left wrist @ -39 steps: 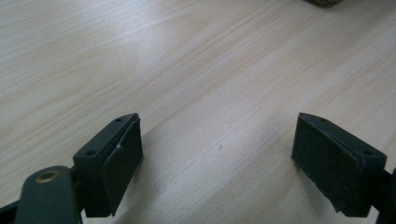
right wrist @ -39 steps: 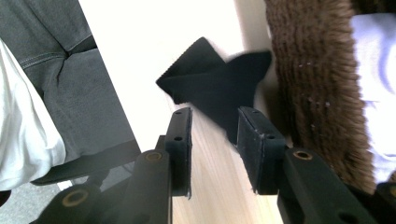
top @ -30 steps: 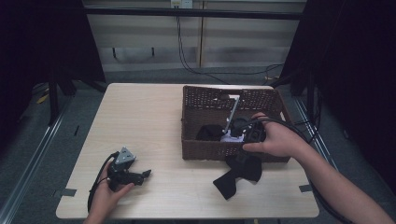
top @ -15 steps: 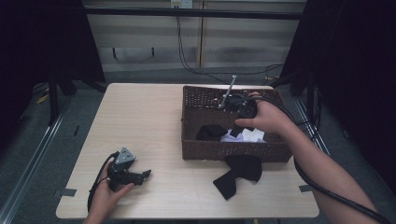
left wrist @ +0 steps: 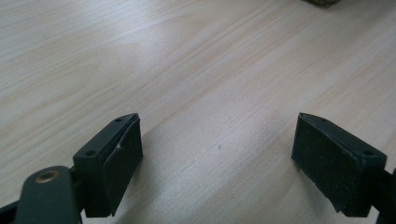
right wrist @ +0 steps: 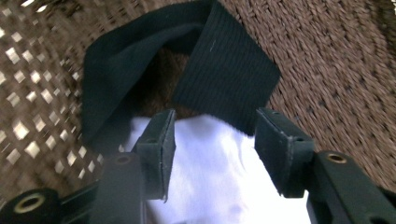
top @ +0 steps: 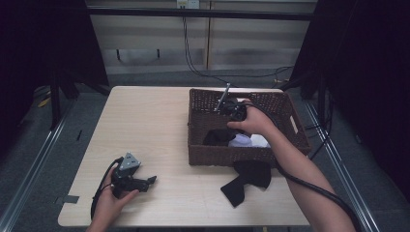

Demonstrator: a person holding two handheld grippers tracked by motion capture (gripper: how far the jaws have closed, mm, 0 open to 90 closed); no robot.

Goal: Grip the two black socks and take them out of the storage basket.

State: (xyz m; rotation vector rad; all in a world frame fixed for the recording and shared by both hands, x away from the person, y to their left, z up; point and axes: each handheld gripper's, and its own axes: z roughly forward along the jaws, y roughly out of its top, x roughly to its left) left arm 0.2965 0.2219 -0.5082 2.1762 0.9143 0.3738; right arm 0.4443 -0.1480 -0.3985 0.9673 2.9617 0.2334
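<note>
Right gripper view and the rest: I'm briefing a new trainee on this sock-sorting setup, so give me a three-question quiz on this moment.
1. True or false: the left gripper rests on the table with its jaws open and nothing between them.
2. Multiple choice: where does the right gripper point? A) at the bare tabletop B) into the wicker basket, over white cloth and a black sock C) at the floor
3. Fill in: another black garment lies on the table, just outside the basket's ____ wall.

Key: 1 true; 2 B; 3 near (the person's side).
</note>
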